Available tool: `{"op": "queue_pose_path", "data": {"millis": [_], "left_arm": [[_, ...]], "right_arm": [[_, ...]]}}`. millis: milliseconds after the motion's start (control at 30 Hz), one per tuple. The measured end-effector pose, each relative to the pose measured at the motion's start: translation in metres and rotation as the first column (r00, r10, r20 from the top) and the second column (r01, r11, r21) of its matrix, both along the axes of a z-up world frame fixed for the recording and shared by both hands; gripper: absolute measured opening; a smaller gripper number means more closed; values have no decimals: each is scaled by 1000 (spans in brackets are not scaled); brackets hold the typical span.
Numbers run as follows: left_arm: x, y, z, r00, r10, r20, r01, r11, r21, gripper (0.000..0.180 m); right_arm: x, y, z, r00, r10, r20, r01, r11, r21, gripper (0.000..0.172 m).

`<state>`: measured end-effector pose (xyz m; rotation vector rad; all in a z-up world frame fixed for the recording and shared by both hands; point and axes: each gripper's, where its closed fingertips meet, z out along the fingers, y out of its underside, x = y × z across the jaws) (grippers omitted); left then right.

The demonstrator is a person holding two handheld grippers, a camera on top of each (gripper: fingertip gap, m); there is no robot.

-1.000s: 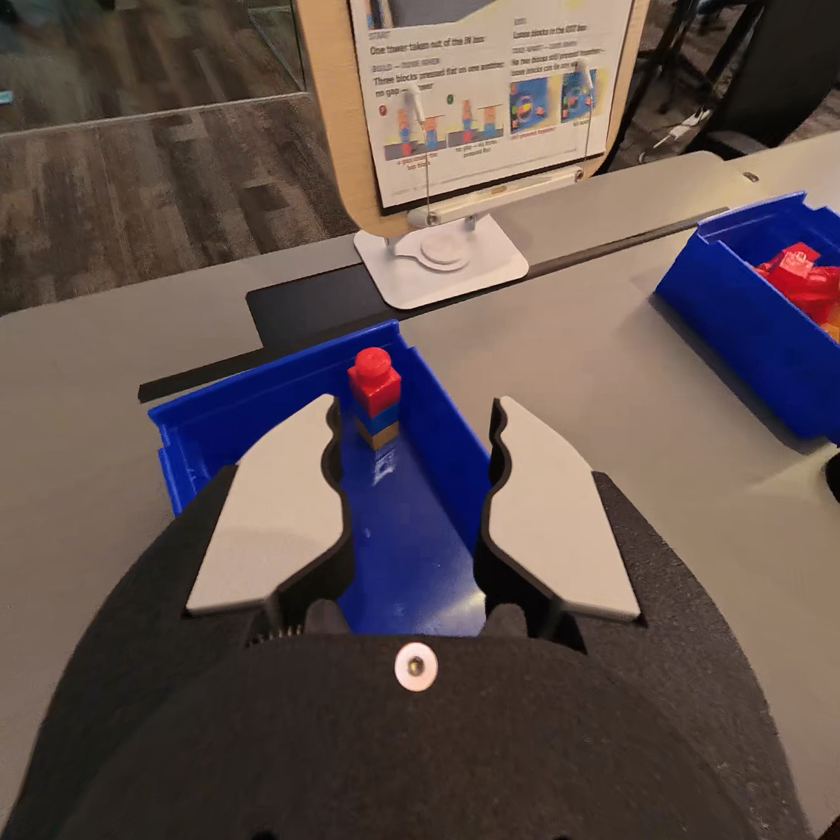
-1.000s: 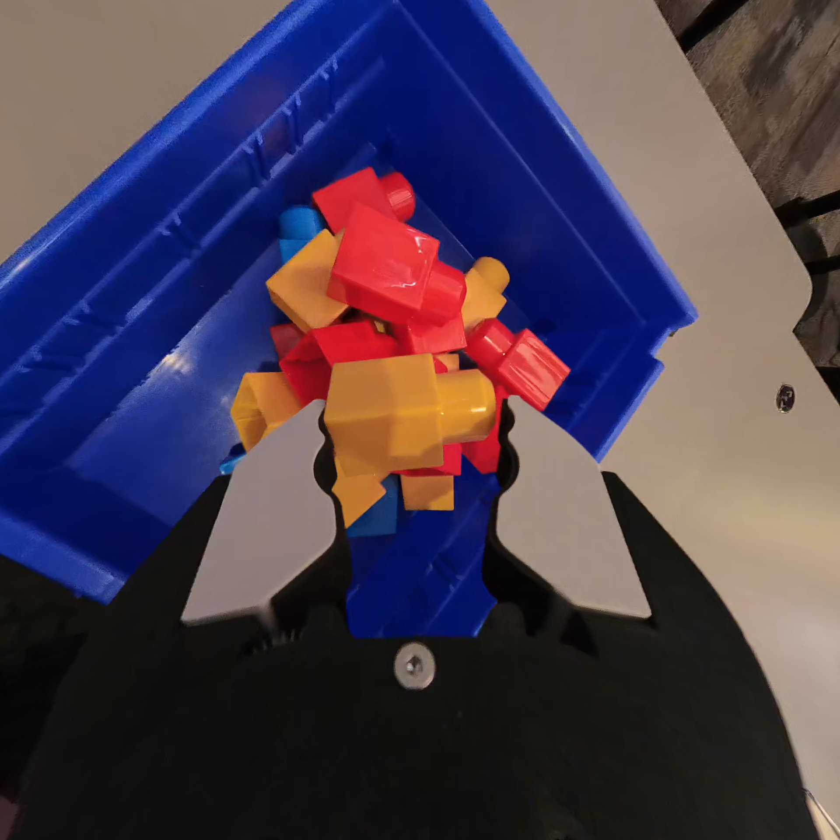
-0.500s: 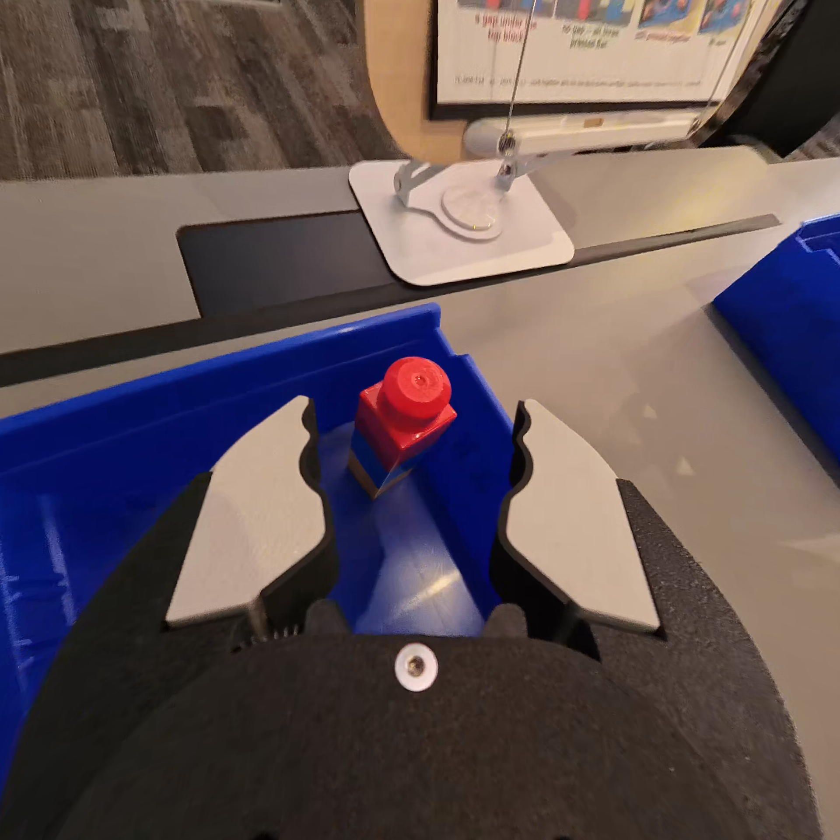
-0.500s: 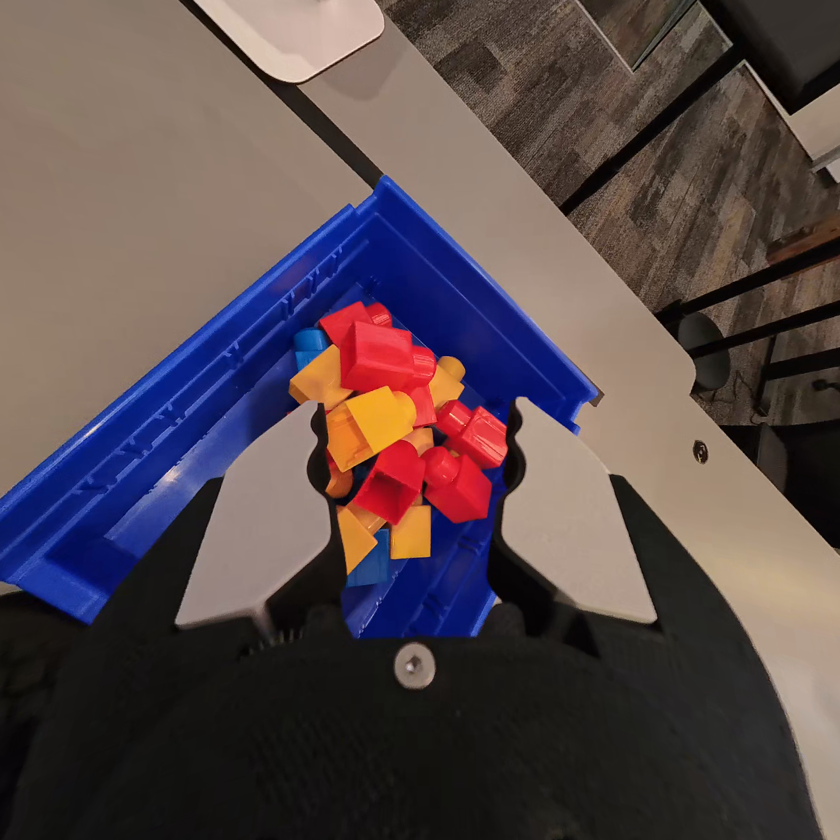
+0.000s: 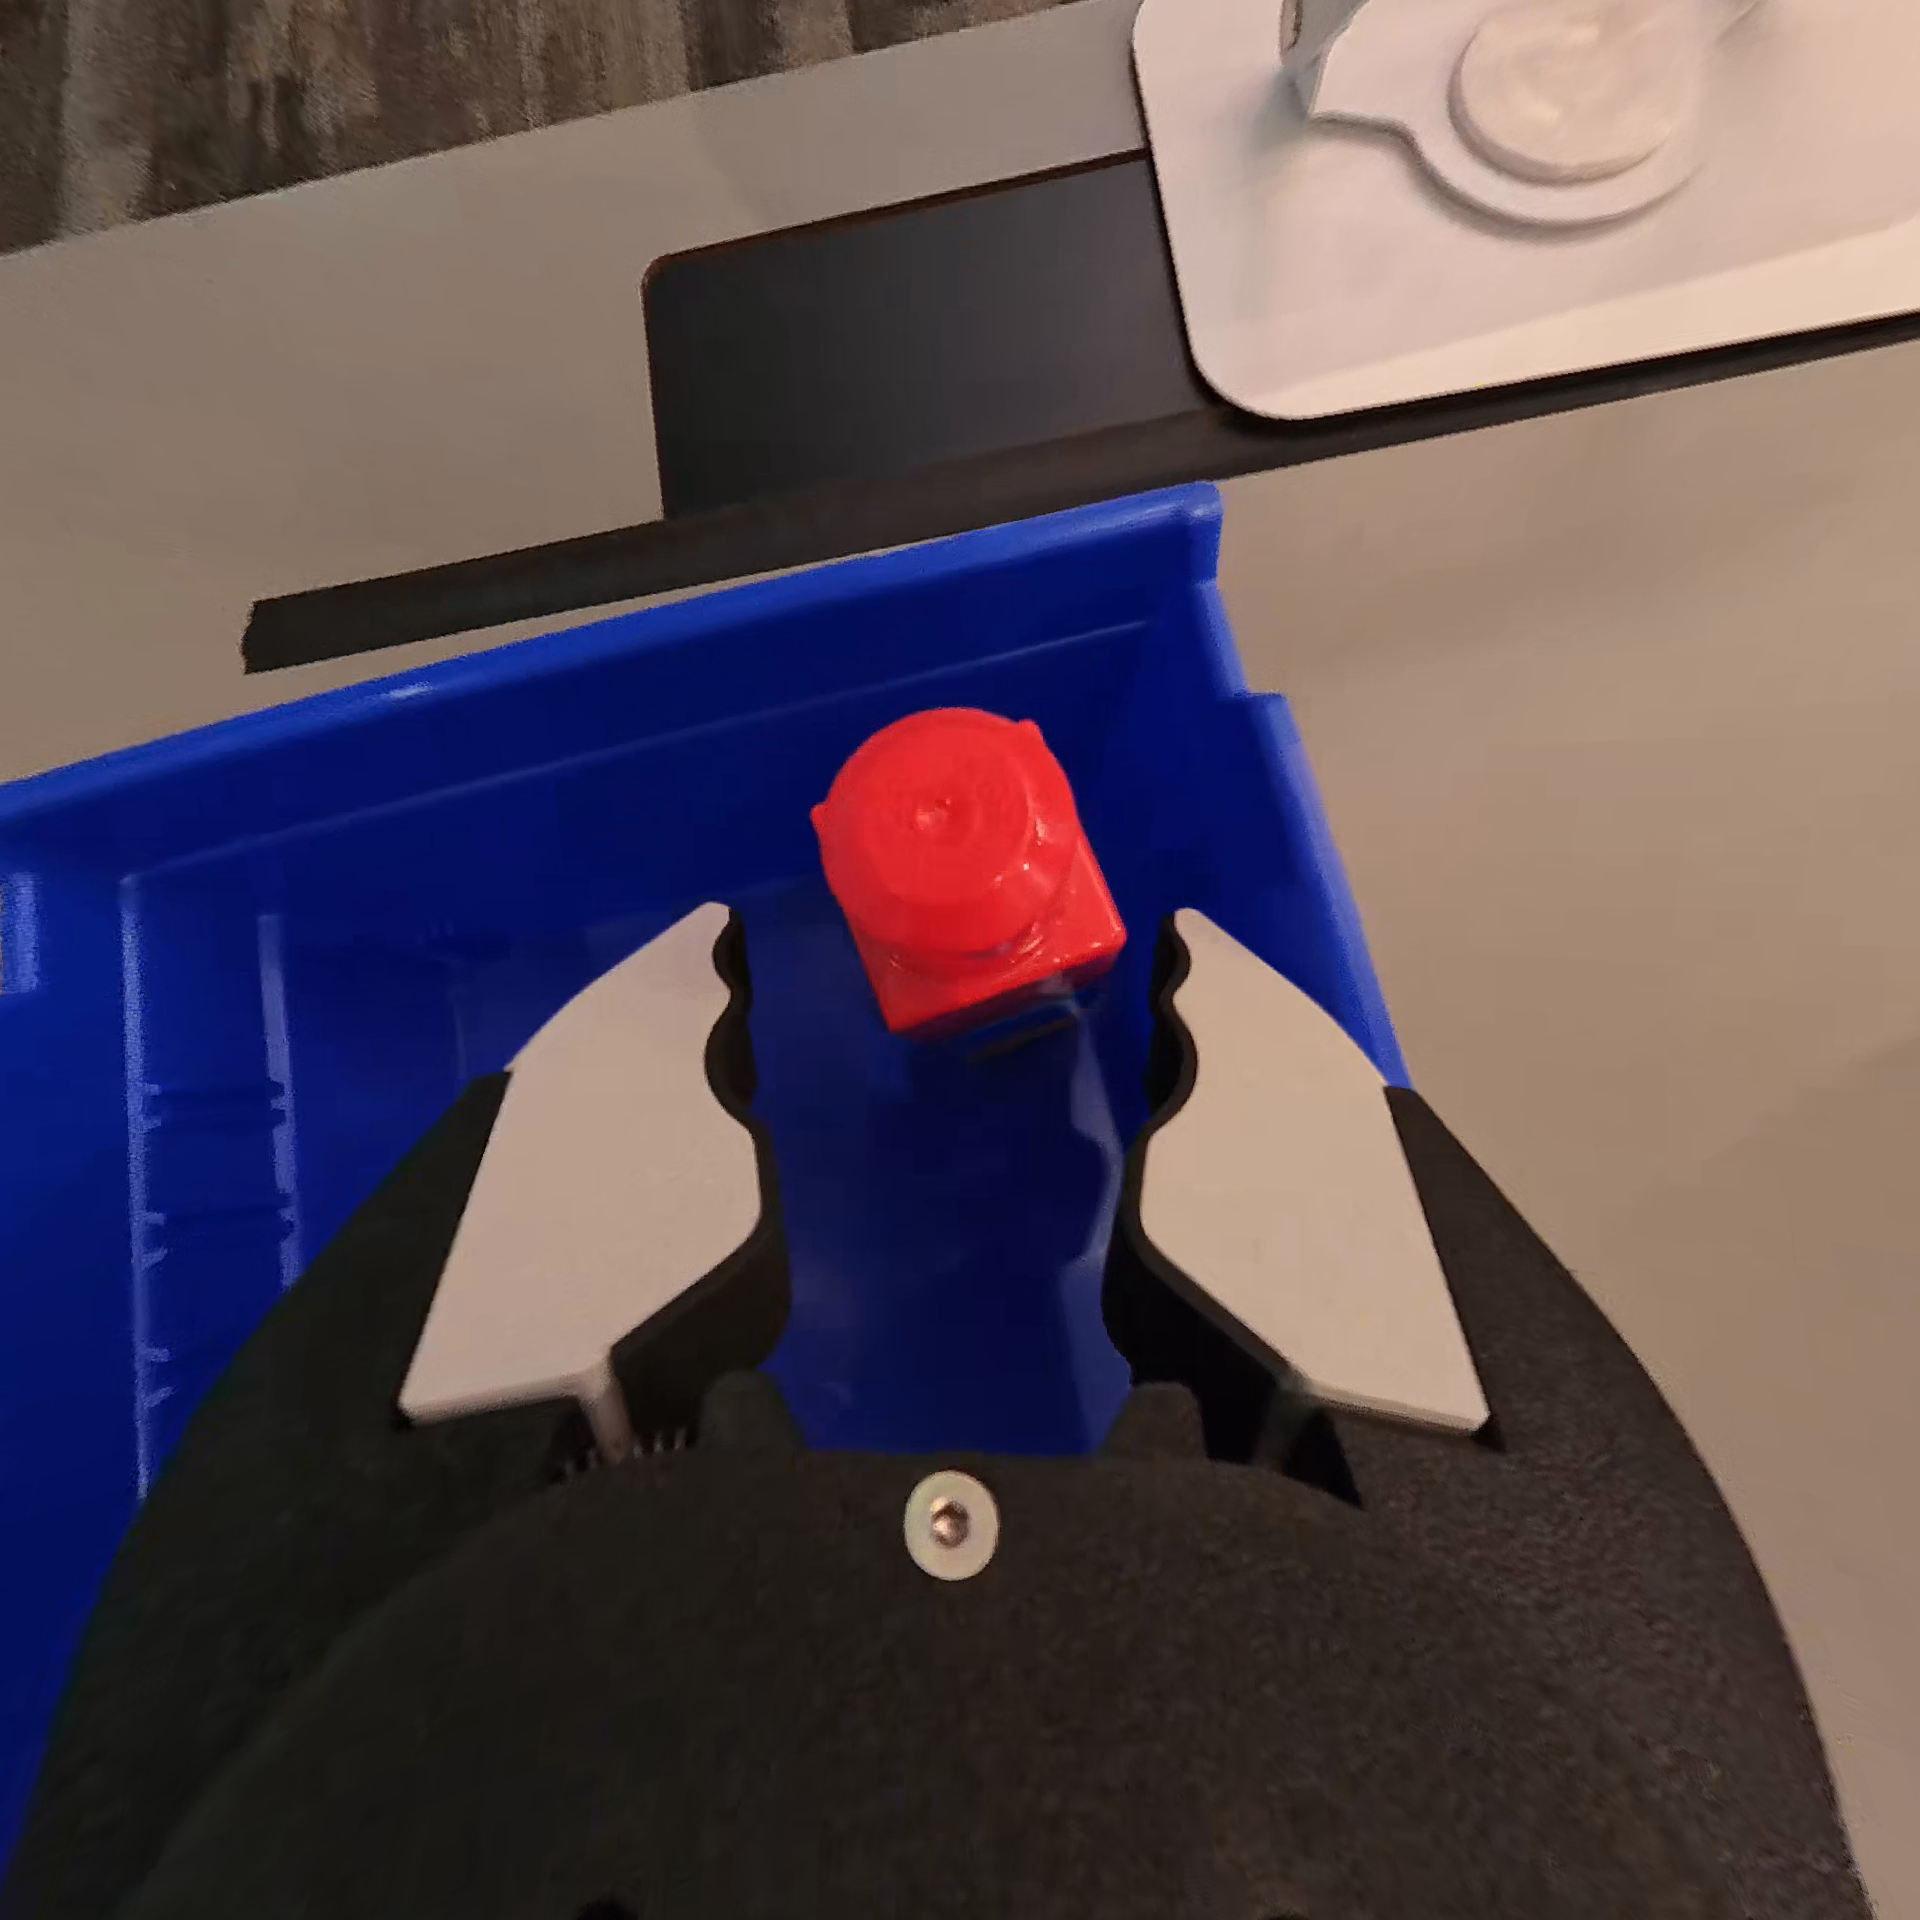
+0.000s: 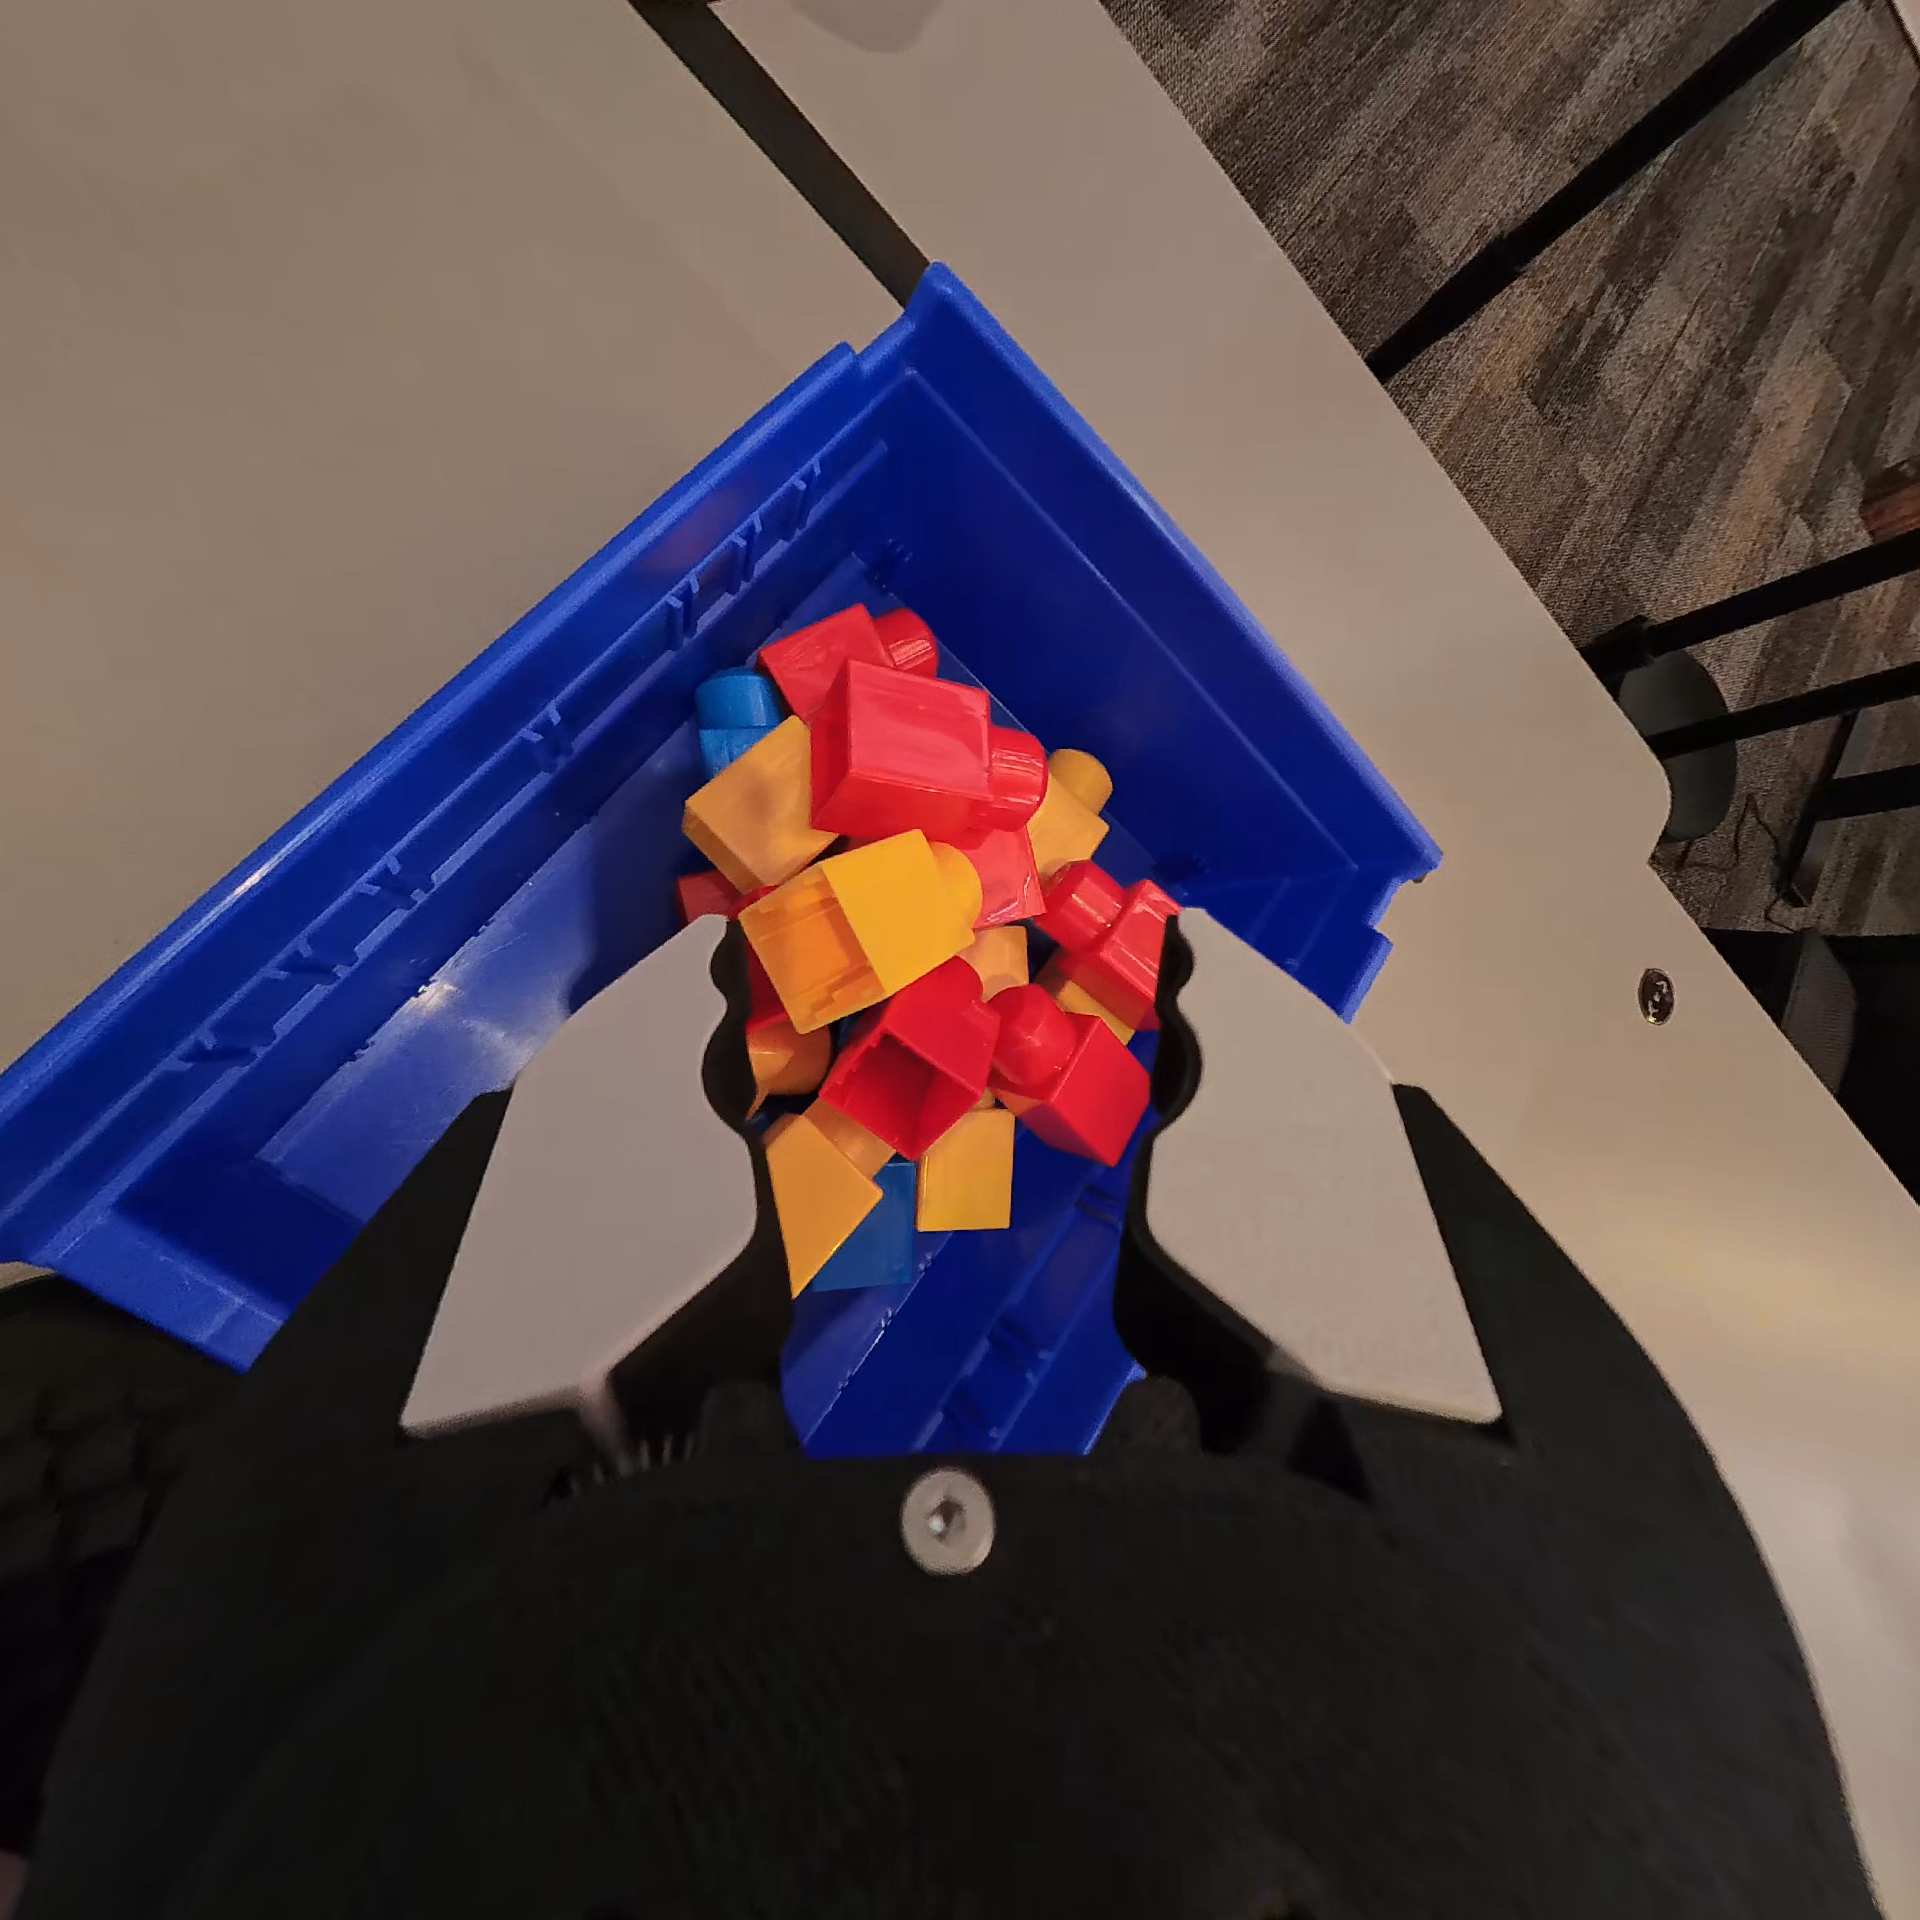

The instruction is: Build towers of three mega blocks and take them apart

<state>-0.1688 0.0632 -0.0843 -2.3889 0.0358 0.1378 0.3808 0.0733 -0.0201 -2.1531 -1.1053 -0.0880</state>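
- The grey table [image 5: 1558,831] lay under everything, with a black strip [image 5: 727,561] running across it behind my left bin.
- A blue bin [image 6: 1195,623] sat on the table below my right gripper [image 6: 951,935], set at an angle to my view.
- A second blue bin [image 5: 623,727] sat below my left gripper [image 5: 951,925], its far wall beside the black strip.
- A white stand base [image 5: 1507,208] rested on the table beyond that bin.
- A heap of loose mega blocks [image 6: 914,935], red, yellow and a few blue, filled the far end of the right-hand bin.
- A block tower [image 5: 966,883] stood upright in the far right corner of the left-hand bin, its red top block facing me; the blocks under it were mostly hidden.
- My left jaws were spread wide above the tower, the fingers [image 5: 1247,1091] clear of the red block and gripping nothing.
- My right jaws were spread wide above the heap; I gripped no block.
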Motion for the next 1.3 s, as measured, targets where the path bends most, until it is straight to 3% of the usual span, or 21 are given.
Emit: {"op": "queue_pose_path", "data": {"millis": [133, 233, 333, 400, 467, 533, 600, 667, 733, 800, 833, 900, 1000, 1033, 1067, 1133, 1233, 1300], "left_arm": [[-5, 3, -11, 998, 0, -56, -2, 1000, -24, 67], [-8, 4, -12, 998, -10, -68, 9, 1000, -16, 43], [-18, 0, -7, 996, -33, -80, 31, 999, -20, 42], [-25, -6, 14, 998, -43, -39, 43, 999, 18, 41], [-26, -16, 53, 997, -75, 18, 72, 991, 113, 41], [-7, -33, 100, 975, -193, 113, 163, 959, 232, 40], [41, -58, 150, 873, -428, 233, 317, 862, 395, 41], [100, -95, 192, 659, -688, 303, 481, 696, 533, 40], [151, -132, 216, 432, -851, 299, 596, 518, 614, 41], [186, -156, 226, 296, -916, 272, 655, 402, 640, 40], [199, -164, 226, 262, -930, 257, 678, 367, 637, 40], [220, -175, 222, 209, -948, 239, 721, 315, 617, 40], [237, -184, 219, 159, -957, 242, 747, 277, 605, 40], [240, -186, 218, 148, -958, 244, 750, 270, 604, 40], [243, -187, 217, 131, -960, 249, 754, 260, 603, 41], [247, -187, 219, 109, -955, 276, 734, 264, 625, 39], [248, -166, 216, 187, -938, 291, 683, 337, 648, 51], [252, -160, 209, 195, -932, 305, 681, 353, 641, 40]], "right_arm": [[0, -1, -4, 1000, 3, 22, -2, 1000, -19, 76], [-2, -3, -6, 1000, 7, 26, -7, 1000, -29, 76], [-3, -3, -3, 999, 14, 29, -14, 1000, -19, 75], [-8, -3, 4, 1000, 24, 17, -24, 1000, 6, 74], [-19, -5, 17, 999, 51, -14, -51, 997, 51, 72], [-43, -10, 39, 990, 122, -71, -112, 986, 124, 71], [-86, -23, 67, 951, 256, -174, -218, 953, 210, 70], [-143, -52, 97, 832, 448, -326, -364, 886, 287, 70], [-203, -97, 123, 602, 619, -504, -526, 782, 333, 70], [-249, -145, 137, 346, 658, -669, -666, 675, 319, 70], [-266, -164, 137, 264, 638, -723, -723, 627, 290, 71], [-291, -188, 130, 192, 599, -777, -794, 561, 236, 72], [-310, -201, 113, 194, 582, -789, -840, 515, 173, 71], [-312, -204, 109, 190, 592, -783, -855, 492, 165, 65], [-313, -206, 106, 180, 599, -780, -863, 477, 166, 45], [-316, -202, 105, 185, 586, -789, -854, 493, 165, 37], [-318, -189, 110, 189, 558, -808, -812, 551, 191, 36], [-318, -179, 107, 220, 550, -806, -785, 591, 189, 36]]}}
